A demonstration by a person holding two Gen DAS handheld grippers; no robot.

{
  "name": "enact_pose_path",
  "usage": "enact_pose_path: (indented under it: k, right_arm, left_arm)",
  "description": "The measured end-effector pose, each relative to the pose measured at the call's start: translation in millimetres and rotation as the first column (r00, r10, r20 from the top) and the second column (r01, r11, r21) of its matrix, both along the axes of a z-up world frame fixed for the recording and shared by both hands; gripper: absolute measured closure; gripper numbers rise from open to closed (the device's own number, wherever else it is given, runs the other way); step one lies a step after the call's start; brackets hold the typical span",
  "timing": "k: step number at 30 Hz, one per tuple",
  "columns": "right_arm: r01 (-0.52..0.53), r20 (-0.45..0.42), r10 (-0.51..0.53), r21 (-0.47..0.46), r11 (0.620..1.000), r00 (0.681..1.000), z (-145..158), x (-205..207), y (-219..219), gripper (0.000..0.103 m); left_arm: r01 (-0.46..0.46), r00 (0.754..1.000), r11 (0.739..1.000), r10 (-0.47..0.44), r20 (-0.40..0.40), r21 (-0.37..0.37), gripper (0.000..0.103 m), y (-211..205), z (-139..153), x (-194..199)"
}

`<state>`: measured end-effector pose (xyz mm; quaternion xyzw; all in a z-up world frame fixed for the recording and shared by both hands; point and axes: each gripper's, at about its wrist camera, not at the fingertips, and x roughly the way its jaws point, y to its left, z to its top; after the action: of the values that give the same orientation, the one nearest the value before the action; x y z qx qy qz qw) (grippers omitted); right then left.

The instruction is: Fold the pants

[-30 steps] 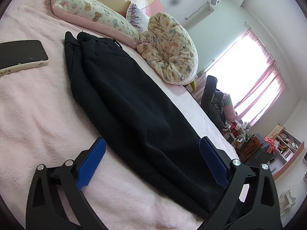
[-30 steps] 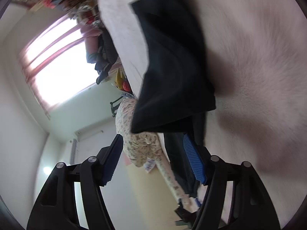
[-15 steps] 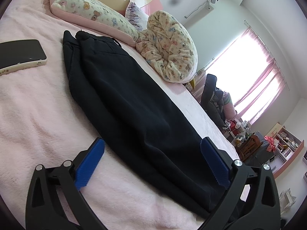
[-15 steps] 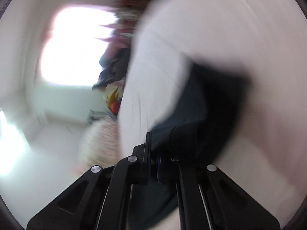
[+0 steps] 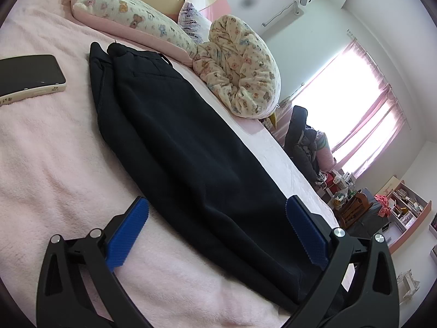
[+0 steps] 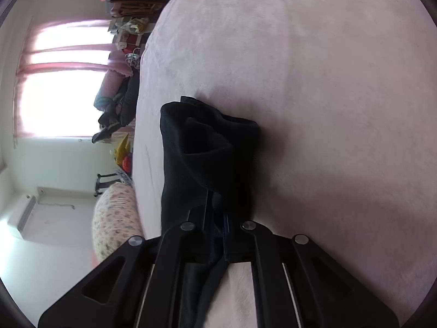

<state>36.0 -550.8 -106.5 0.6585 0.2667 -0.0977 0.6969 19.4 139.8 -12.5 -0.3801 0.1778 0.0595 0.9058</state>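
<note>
In the left wrist view, the dark navy fleece pants [image 5: 185,147] lay lengthwise on the pink fuzzy bedspread [image 5: 41,164], waistband near the floral bolster pillow [image 5: 131,13]. The left gripper [image 5: 218,229] stood wide apart, nothing between its blue pads. A black phone [image 5: 27,75] lay alongside.

In the right wrist view, the right gripper [image 6: 215,218] pinched a bunched pant end, its jaws easing apart.

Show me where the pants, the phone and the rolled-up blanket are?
pants [image 5: 191,147]: left wrist view, middle of the dark leg.
phone [image 5: 27,73]: left wrist view, its dark screen.
rolled-up blanket [image 5: 243,73]: left wrist view, its patterned bulge.
</note>
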Motion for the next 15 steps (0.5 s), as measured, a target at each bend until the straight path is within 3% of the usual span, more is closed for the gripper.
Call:
enact_pose_path:
  k: [3, 6, 7, 8, 9, 12, 14, 15]
  right_arm:
    - [0.019, 0.015, -0.018, -0.023, 1.000, 1.000, 7.9, 1.5, -4.1, 0.081]
    - [0.043, 0.040, -0.039, -0.126, 0.991, 0.998, 18.1, 6.8, -9.0, 0.080]
    - [0.043, 0.053, -0.035, -0.157, 0.987, 0.998, 20.1, 4.6, -7.2, 0.083]
    - [0.039, 0.064, -0.026, -0.209, 0.977, 0.998, 28.6, 11.1, -3.7, 0.097]
    - [0.026, 0.069, -0.008, -0.268, 0.963, 0.998, 37.7, 15.9, 0.7, 0.098]
    - [-0.096, 0.072, 0.148, -0.477, 0.874, 0.986, 77.5, 43.5, 29.5, 0.098]
    - [-0.228, 0.040, 0.324, -0.628, 0.744, 0.945, 102.6, 65.6, 66.5, 0.098]
    - [-0.284, -0.006, 0.391, -0.696, 0.659, 0.920, 109.5, 71.0, 85.7, 0.098]
  left_arm:
    - [0.001, 1.000, 1.000, -0.001, 0.000, 0.000, 0.002, -0.1, -0.1, 0.3]
    - [0.001, 1.000, 1.000, -0.001, -0.004, 0.001, 0.002, -0.6, -0.1, 1.0]
    - [0.001, 1.000, 1.000, -0.001, -0.004, 0.001, 0.002, 0.1, -0.7, 1.5]
    - [0.002, 1.000, 1.000, -0.002, -0.005, 0.001, 0.002, 0.0, -0.9, 1.5]
    - [0.001, 1.000, 1.000, -0.001, -0.004, 0.001, 0.002, 0.4, -1.0, 1.6]
    - [0.001, 1.000, 1.000, -0.001, -0.004, 0.000, 0.002, 0.3, -1.0, 1.5]
    - [0.001, 1.000, 1.000, -0.001, -0.004, 0.000, 0.002, 0.5, -1.0, 1.5]
    - [0.001, 1.000, 1.000, -0.001, -0.004, 0.000, 0.002, 0.3, -0.9, 1.4]
